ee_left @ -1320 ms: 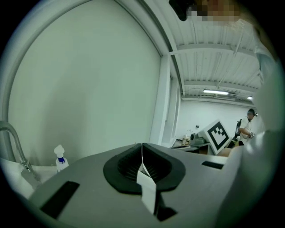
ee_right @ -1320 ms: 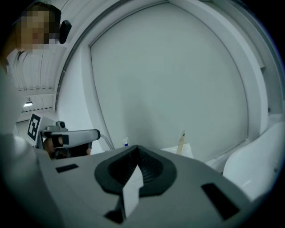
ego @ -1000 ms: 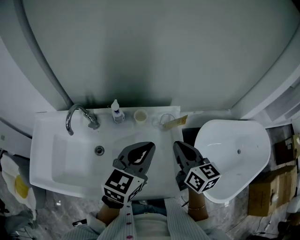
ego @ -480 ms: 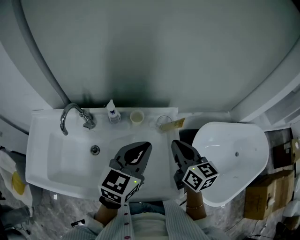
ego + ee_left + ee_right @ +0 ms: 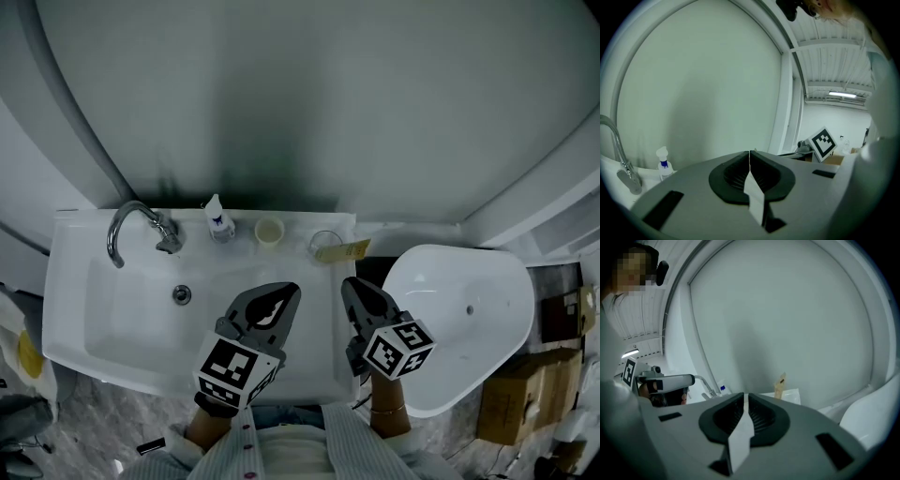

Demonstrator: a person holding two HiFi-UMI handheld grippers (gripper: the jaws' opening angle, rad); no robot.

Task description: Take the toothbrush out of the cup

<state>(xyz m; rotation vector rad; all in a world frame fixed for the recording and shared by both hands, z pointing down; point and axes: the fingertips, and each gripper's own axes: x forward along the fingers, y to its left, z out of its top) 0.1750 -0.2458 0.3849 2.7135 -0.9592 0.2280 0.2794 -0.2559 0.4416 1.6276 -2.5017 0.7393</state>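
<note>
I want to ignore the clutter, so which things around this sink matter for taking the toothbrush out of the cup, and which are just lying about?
For the job: toothbrush, in the clear cup; right gripper, the nearer one.
Just lying about: small bottle, cream cup, faucet, cardboard box.

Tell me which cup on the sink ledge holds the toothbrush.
The clear glass cup at the right end; nothing sticks out of the small cream cup left of it.
</note>
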